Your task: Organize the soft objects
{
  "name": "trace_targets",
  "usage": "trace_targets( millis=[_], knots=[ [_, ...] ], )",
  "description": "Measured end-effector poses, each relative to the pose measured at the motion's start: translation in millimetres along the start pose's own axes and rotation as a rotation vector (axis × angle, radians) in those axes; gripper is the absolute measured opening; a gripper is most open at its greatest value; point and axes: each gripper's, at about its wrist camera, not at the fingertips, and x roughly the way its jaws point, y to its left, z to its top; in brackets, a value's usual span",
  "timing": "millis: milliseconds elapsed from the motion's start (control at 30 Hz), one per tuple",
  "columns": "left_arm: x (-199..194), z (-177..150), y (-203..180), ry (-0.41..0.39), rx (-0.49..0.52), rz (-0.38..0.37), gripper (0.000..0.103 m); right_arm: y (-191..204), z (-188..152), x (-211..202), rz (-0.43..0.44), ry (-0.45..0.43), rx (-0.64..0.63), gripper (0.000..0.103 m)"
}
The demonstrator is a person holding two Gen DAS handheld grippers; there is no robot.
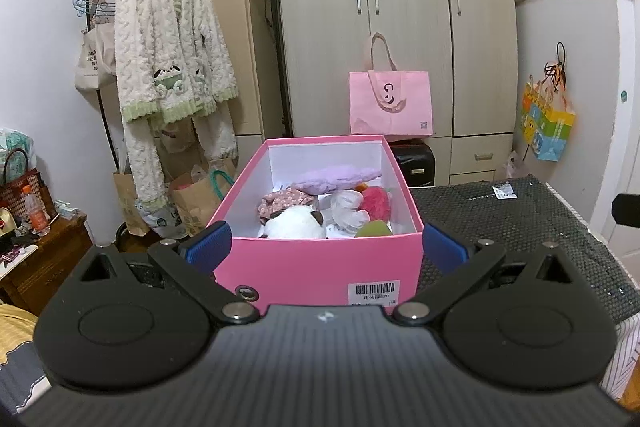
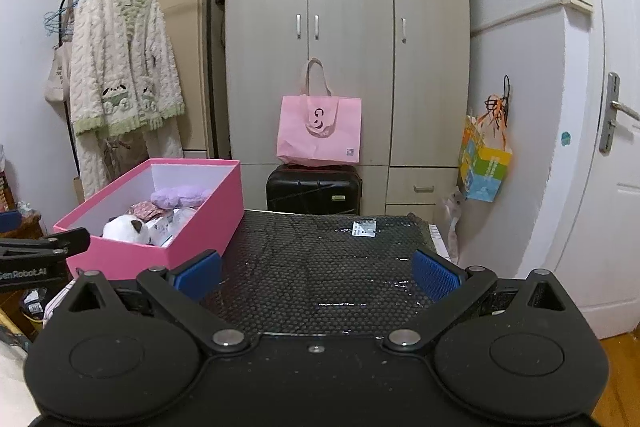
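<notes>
Pink box point(image 1: 316, 267) holding plush toys point(image 1: 294, 221) on black mesh worktop point(image 2: 320, 267), left gripper point(image 1: 326, 245) jaws wide open facing it, right gripper point(image 2: 318, 273) jaws open, empty.

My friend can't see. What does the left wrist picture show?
An open pink box holds soft toys, a white plush nearest. The open left gripper sits before it, holding nothing. Behind stand a wardrobe and a fluffy robe.
</notes>
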Motion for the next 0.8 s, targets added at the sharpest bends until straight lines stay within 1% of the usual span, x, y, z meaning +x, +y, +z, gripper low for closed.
trace_targets(
  millis=[233, 367, 567, 800],
  knots=[
    [-5, -2, -2, -0.007, 0.007, 0.021, 0.103, 7, -3, -4, -0.007, -0.013, -0.038, 0.103],
    [-10, -3, -4, -0.027, 0.008, 0.052, 0.103, 3, -3, -2, 0.006, 0.002, -0.008, 0.103],
    [-13, -3, -4, -0.026, 0.015, 0.049, 0.103, 0, -5, -1, -0.015, 0.005, 0.001, 0.103],
    [-14, -8, -11, -0.028, 0.013, 0.057, 0.103, -1, -8, -1, -0.031, -0.002, -0.020, 0.103]
  ],
)
